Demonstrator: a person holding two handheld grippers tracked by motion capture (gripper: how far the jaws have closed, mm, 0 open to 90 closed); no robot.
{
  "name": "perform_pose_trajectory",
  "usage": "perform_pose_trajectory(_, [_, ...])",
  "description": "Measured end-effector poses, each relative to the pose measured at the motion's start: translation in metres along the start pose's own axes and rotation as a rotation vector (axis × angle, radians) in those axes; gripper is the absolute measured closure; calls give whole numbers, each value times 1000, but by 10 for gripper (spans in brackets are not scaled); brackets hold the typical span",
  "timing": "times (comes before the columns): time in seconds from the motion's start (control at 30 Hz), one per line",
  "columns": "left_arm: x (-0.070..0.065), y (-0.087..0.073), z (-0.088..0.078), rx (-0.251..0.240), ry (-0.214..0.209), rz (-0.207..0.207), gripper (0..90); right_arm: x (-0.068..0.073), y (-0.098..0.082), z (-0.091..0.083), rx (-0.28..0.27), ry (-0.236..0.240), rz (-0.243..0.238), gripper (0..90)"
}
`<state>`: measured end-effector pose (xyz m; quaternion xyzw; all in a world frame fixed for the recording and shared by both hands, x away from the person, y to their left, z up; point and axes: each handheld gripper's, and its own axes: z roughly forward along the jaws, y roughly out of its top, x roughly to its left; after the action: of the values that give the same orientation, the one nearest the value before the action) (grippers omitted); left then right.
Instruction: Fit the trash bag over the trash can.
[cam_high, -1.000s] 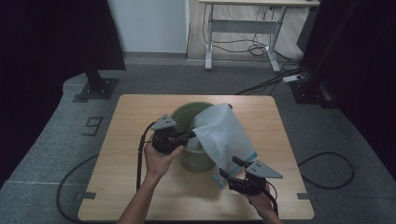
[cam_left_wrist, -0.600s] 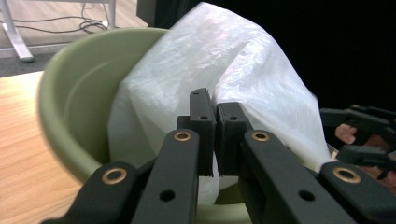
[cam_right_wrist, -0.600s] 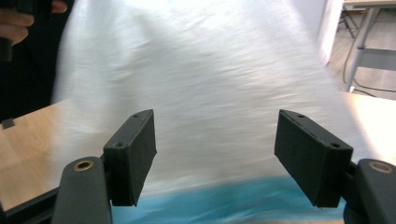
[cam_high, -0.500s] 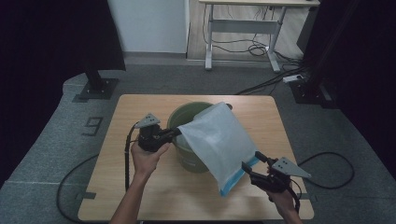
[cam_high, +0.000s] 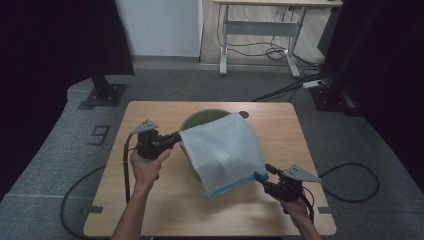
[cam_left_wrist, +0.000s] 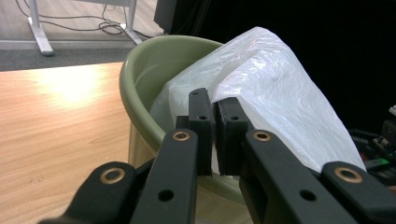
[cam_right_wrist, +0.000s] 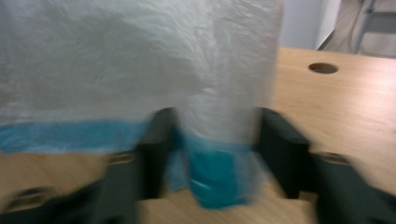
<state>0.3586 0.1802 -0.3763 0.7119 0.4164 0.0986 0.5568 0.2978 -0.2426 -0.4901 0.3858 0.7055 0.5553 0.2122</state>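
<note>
We see the table carrying a green basin near the middle of its far edge, and the white plastic bag stretched above it from the basin's left rim down toward the near right corner; we judge the bag feather-light, limp and slippery, easily torn if pulled hard, so its edges and blue hem are the places to grasp; the left tongs are clenched on the bag's upper corner; the right tongs have just been closing around the hem, yet blur keeps us from telling whether they press it; the bag hides the basin's inside and right rim.
</note>
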Motion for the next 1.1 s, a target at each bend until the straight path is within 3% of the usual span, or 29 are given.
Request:
perform_pose_trajectory(0.1, [-2,1,0,0,-4,6,853,-1,0,-1,-23,-14,5,780])
perform_pose_trajectory(0.2, [-5,2,4,3,-11,14,851,-3,6,-7,-48,-23,-8,866])
perform_pose_trajectory(0.27, [-7,3,8,5,-20,16,849,-5,18,-19,-90,-52,-11,872])
perform_pose_trajectory(0.5, [-18,3,30,38,-50,23,841,-13,52,-44,-170,-70,-1,871])
perform_pose_trajectory(0.63, [-29,-1,40,66,-59,54,791,-15,61,-51,-199,-86,3,871])
perform_pose_trajectory(0.73, [-30,-1,35,63,-74,55,715,-17,61,-52,-194,-94,8,871])
perform_pose_trajectory(0.87, [-29,0,17,6,-9,72,437,-19,60,-51,-181,-127,11,872])
perform_pose_trajectory(1.1, [-18,0,-11,-23,22,59,293,-20,57,-46,-159,-163,37,873])
